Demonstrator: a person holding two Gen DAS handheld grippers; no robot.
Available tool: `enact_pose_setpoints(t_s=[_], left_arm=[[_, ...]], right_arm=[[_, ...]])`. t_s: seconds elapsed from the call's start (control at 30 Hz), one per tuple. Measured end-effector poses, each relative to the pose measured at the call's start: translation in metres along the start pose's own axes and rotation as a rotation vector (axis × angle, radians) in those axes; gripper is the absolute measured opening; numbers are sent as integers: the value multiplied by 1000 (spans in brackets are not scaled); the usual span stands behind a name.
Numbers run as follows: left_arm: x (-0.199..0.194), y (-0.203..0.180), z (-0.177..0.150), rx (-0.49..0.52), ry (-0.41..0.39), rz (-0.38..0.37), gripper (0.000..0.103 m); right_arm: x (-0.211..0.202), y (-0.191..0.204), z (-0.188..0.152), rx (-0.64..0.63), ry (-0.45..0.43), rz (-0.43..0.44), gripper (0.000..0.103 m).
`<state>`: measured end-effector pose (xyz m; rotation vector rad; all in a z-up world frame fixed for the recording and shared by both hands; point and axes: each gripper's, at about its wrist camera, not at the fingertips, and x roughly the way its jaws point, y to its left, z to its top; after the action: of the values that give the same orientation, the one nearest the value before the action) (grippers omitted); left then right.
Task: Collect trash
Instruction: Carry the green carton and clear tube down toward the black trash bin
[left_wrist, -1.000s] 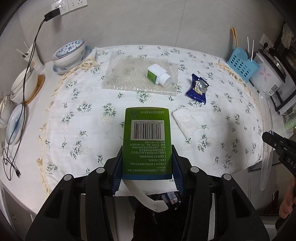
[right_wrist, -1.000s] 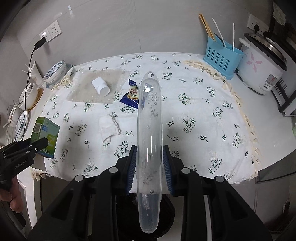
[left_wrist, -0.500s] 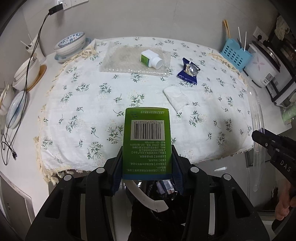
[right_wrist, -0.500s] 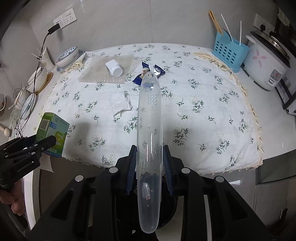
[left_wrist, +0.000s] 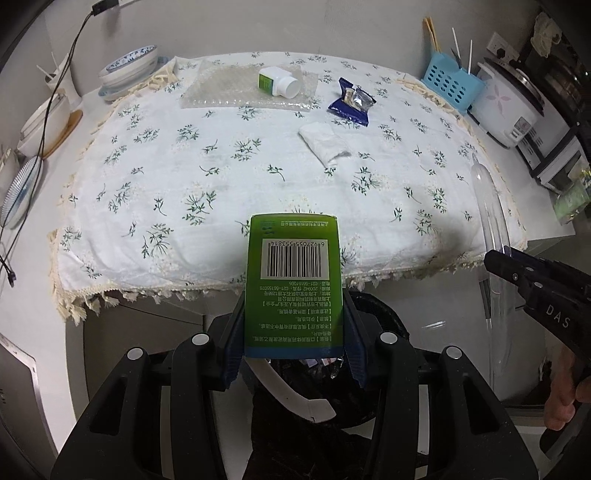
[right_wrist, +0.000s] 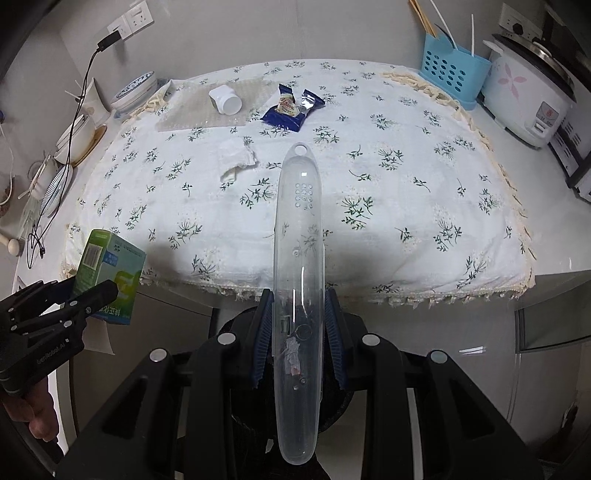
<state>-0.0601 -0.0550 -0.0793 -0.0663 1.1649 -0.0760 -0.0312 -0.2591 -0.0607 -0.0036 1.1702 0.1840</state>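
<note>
- Green cardboard, a medicine box with a barcode and printed text on its upper face, sits clamped between the blue pads of the left gripper; it lies lengthwise along the fingers, far end toward the table.
- Directly below that box is the black-lined trash bin on the floor in front of the table, with wrappers and a white strip already inside. As I judge it, the drop only needs the jaws to part.
- The right gripper is closed on a clear plastic toothbrush case, long and round-ended, with a hang hole and small vent holes at its far end. Its long axis runs along the fingers, overshooting them both ways.
- The bin's dark rim shows beneath this case too, so both hands look about equally placed over it.
- Still on the flowered tablecloth, well apart from both claws: a white pill bottle lying on bubble wrap, a blue snack wrapper and a crumpled tissue.
</note>
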Motion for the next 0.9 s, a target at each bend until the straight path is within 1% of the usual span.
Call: enact_pose_setpoints(t_s=[0.3,0.47,0.67,0.9], left_arm=[[15,-9,-35,4,41,-8,45],[29,-16,-54,5,58,-9,45],[45,-24,-68,3,72,-13,45],[67,-38,-75,13,77,-14,45]], right_arm=[[5,-9,-31,9,24,2,27],[14,-12,-53,7,53,-3,27],[27,-17,-76,11,76,-8,27],[37,-25,-92,22,94,-9,27]])
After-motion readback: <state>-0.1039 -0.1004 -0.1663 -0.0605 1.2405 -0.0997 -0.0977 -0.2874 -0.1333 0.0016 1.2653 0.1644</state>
